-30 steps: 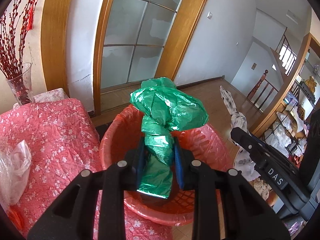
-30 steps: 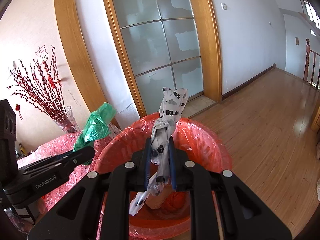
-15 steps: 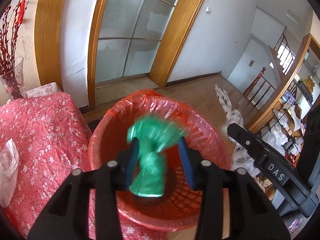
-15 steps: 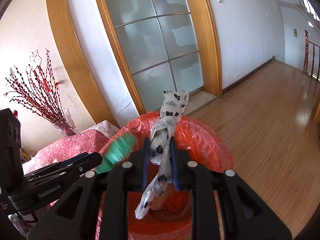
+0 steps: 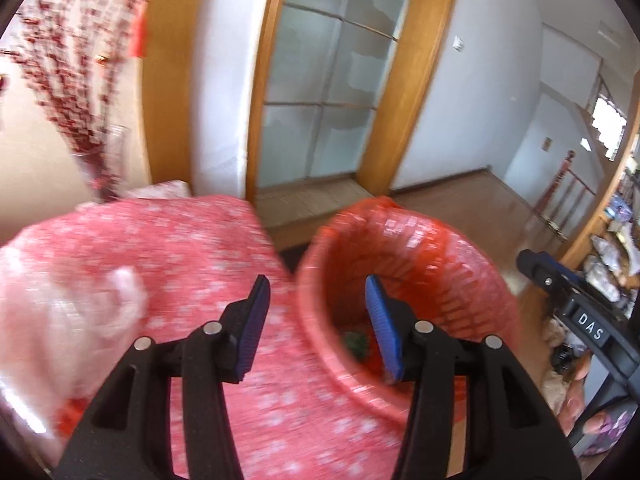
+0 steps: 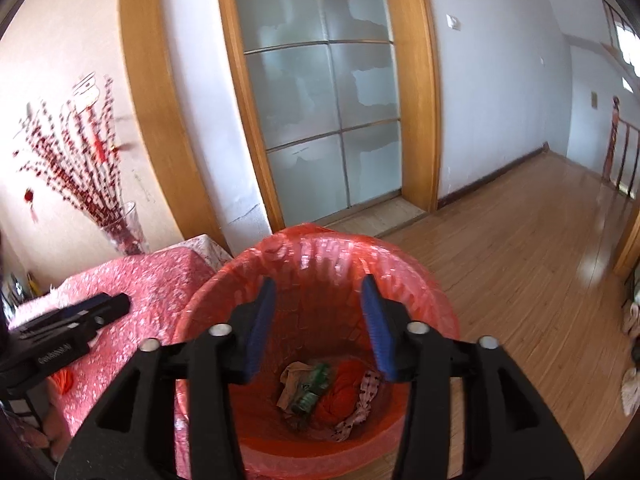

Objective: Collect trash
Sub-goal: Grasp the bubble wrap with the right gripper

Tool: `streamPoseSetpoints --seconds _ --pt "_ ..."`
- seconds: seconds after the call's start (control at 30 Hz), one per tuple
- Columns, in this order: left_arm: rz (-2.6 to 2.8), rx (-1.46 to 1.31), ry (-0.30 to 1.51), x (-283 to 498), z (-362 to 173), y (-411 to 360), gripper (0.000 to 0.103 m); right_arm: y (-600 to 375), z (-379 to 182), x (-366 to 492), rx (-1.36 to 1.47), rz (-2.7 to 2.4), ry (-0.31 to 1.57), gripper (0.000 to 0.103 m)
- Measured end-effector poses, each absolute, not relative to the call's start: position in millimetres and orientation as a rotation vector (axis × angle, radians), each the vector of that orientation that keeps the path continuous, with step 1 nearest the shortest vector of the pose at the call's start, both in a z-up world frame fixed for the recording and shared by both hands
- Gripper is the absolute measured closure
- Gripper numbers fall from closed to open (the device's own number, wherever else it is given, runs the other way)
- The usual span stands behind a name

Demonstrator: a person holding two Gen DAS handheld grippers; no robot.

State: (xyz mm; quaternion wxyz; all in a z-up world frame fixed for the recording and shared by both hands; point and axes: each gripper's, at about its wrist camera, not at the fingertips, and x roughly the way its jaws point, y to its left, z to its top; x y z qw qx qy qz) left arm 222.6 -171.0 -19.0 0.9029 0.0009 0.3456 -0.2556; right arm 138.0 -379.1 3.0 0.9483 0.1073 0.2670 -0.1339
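Both grippers gape empty. Right gripper (image 6: 318, 324) hangs over bin (image 6: 400, 256), trash (image 6: 328, 392) below its jaws. Left gripper (image 5: 318, 324) nearer clear bag (image 5: 80, 320), lying left of its jaws on table (image 5: 192, 232).

Crumpled bags (image 6: 328, 394), seemingly loose, in red bin (image 6: 424, 280)

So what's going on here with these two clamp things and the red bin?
A person is tidying up trash with two handheld grippers. Both the left gripper and the right gripper are open and empty. The right one hangs over the red bin, where green, red and spotted wrappers lie at the bottom. The left one points toward the pink tablecloth.
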Motion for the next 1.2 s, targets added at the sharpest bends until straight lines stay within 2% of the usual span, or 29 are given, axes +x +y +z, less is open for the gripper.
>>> streamPoseSetpoints --seconds 0.23,0.6,0.8,1.03,1.13,1.2 --pt "-0.318 0.010 0.621 206 -6 -79 0.051 -314 0 161 0.140 -0.124 0.561 0.051" --pt "0.010 -0.064 0.555 182 13 77 0.050 -141 -20 212 0.060 0.301 0.671 0.051" --pt "0.099 -0.114 0.545 172 16 132 0.050 -63 -34 236 0.032 0.441 0.743 0.051" --pt "0.127 -0.156 0.562 167 9 162 0.050 -20 -57 263 0.048 0.480 0.839 0.051" --pt "0.123 -0.168 0.573 168 4 162 0.050 -17 -70 268 0.034 0.479 0.878 0.057" --pt "0.119 -0.176 0.576 169 2 164 0.050 -17 -72 269 0.019 0.473 0.881 0.070"
